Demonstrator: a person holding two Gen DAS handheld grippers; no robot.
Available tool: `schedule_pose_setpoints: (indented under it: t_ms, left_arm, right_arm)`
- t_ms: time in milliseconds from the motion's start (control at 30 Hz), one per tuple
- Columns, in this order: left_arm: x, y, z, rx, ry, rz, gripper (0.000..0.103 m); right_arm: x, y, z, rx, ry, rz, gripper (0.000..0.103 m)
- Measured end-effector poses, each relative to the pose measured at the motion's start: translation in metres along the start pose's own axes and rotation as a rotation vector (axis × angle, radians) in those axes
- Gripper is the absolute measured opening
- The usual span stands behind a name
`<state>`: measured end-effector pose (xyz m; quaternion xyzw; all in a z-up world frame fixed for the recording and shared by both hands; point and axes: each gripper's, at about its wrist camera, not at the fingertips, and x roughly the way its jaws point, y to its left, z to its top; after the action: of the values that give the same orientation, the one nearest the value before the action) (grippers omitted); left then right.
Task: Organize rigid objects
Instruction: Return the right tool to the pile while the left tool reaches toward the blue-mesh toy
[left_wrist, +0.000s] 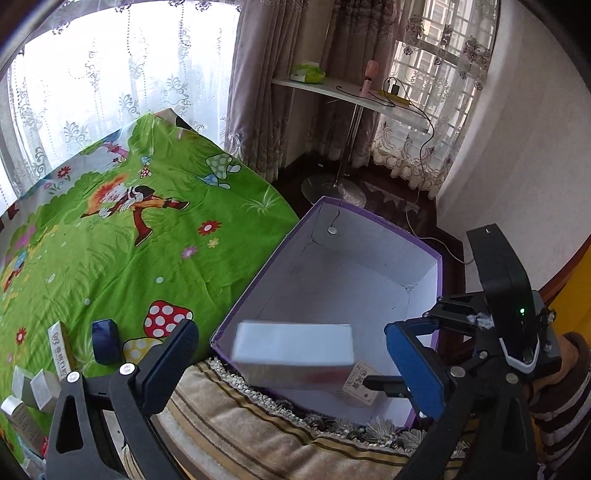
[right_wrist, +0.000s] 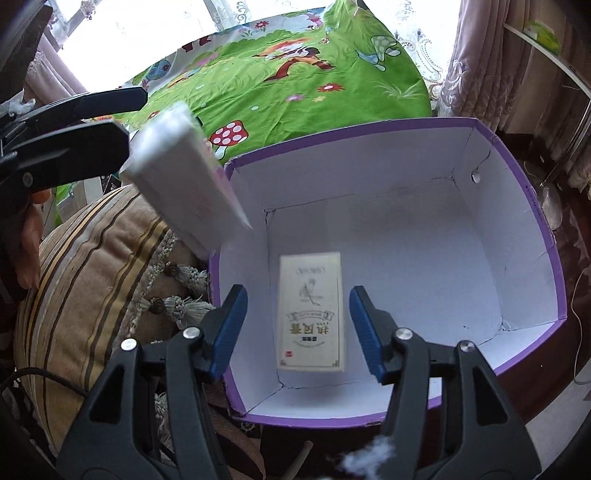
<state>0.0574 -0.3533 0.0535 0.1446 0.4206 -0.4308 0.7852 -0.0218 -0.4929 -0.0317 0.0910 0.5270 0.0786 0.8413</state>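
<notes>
Left wrist view: the left hand-held gripper (left_wrist: 291, 358) stands with its jaws wide apart, its pads clear of a long white rectangular carton (left_wrist: 293, 349) that shows blurred between them, over the near rim of an open cardboard box with purple outside and white inside (left_wrist: 424, 295). No pad presses on the white carton. A small cream carton with dark printed characters (left_wrist: 360, 384) shows low in the purple box, just beside the right hand-held gripper (left_wrist: 376, 384), whose dark finger reaches in from the right; whether it rests on the floor of the box is hard to tell from here. To the left lies a green cartoon-printed cloth (left_wrist: 147, 240) carrying a dark blue small box (left_wrist: 105, 341) and several pale cartons (left_wrist: 37, 391). A striped tan cushion with tassel trim (left_wrist: 258, 432) sits under the near side of the purple box.

Right wrist view: the right hand-held gripper (right_wrist: 297, 328) is partly open, blue pads on either side of the cream carton (right_wrist: 311, 312) but apart from it; the carton lies inside the purple box (right_wrist: 535, 236) near its near wall. The white carton (right_wrist: 184, 177) hangs tilted above the left rim, beside the left hand-held gripper (right_wrist: 127, 122), with the cushion (right_wrist: 92, 258) below and the green cloth (right_wrist: 295, 66) behind.
</notes>
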Motion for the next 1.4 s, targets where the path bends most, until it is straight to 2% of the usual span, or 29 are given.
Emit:
schedule_pose_setpoints:
  t_ms: [233,667,933,1400]
  left_arm:
    - [-0.012,0.015,-0.008,-0.057,-0.019,-0.001,0.103]
    - [-0.074,0.062,-0.062,-0.178,-0.106,0.123,0.103]
    - [-0.101,0.085,-0.094,-0.254,-0.136,0.172,0.103]
    - [-0.159,0.148,-0.163,-0.456,-0.188,0.271,0.102]
  right_arm:
    - [-0.002,0.0,0.001,0.01,-0.005,0.006,0.073]
    - [-0.009,-0.002,0.014,0.061,-0.058,-0.004,0.077]
    - [-0.025,0.028,0.03,0.008,-0.143,0.009,0.081]
    - [-0.02,0.095,0.058,-0.14,-0.144,0.058,0.082]
